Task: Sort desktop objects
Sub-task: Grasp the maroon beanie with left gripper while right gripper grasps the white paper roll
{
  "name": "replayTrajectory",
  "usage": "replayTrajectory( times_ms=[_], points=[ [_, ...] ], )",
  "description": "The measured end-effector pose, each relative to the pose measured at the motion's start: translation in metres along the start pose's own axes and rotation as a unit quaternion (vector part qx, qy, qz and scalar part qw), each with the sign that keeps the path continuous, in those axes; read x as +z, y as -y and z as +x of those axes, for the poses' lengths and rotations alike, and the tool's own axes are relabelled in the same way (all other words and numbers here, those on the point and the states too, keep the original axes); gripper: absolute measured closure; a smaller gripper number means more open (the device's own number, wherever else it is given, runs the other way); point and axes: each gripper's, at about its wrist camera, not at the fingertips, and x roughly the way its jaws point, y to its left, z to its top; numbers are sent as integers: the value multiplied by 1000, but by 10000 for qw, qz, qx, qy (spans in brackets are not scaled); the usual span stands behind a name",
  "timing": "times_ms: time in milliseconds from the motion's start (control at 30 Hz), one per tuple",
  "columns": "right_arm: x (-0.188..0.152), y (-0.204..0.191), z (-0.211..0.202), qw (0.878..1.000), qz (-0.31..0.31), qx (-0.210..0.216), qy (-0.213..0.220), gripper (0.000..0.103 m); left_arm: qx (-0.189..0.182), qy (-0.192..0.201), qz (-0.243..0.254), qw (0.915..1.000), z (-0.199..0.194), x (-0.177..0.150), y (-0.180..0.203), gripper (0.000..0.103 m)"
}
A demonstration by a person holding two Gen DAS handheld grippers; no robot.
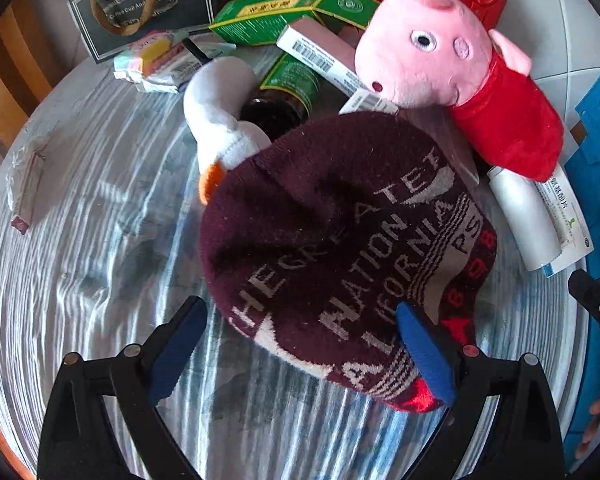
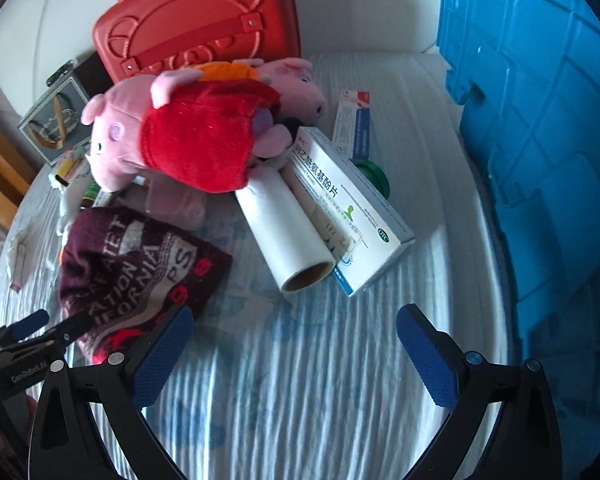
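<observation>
Reaching for the maroon knit hat lying between the spread fingers of the left gripper, nothing clamped yet; right gripper likewise agape, empty. Next: closing on the hat's near edge, then lifting.

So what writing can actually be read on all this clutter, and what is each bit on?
"NATION", "IFORNIA", "PS", red "8": maroon knitted hat.
"OTC", plus Chinese characters: white and blue cardboard medicine box.
"Coffee Cup An...", partly covered: dark grey gift box.
"GenRobot.AI": black left tool, seen from the right wrist.
Barcode digits on the pale pink carton: too small.
Print on the green cardboard box: blurred.
</observation>
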Motion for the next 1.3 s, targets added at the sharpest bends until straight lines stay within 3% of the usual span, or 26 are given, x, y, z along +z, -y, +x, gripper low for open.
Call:
replayTrajectory(
  times_ms=[100, 367, 467, 533, 633, 667, 700, 767, 867, 967, 1133, 1300],
  points=[
    [8, 0, 13, 10000, 23, -28, -31, 0, -127, -251, -58, 9996, 18, 2, 5, 6],
    [22, -5, 43, 9997, -95, -180, -154, 0, 310, 3, 218, 9993, 33, 14, 27, 0],
    [27, -10, 48, 9995, -226, -191, -148, 0, 159, 5, 202, 9997, 38, 23, 28, 0],
    [30, -13, 52, 9993, -280, -213, -157, 4, 112, 57, 141, 9998, 40, 28, 27, 0],
    [34, -16, 60, 9991, -309, -157, -250, 29, 117, 107, 193, 9997, 39, 28, 30, 0],
    [34, -16, 64, 9988, -312, -199, -315, 43, 115, 136, 214, 9996, 38, 26, 30, 4],
    [33, -16, 67, 9987, -305, -173, -368, 50, 106, 176, 251, 9995, 35, 24, 31, 8],
    [30, -18, 67, 9985, -332, -70, -420, 54, 72, 233, 362, 9990, 27, 19, 32, 31],
    [20, -23, 62, 9978, -374, 165, -516, 59, 56, 240, 415, 9988, 18, 12, 28, 56],
    [5, -29, 56, 9965, -427, 357, -628, 59, -3, 230, 351, 9991, 9, 7, 18, 73],
    [-16, -30, 46, 9957, -425, 337, -751, 59, 124, 405, 379, 9984, -16, -5, 3, 79],
    [-22, -23, 42, 9962, -358, 182, -771, 59, 534, 769, 470, 9945, -36, -18, -8, 80]
  ],
)
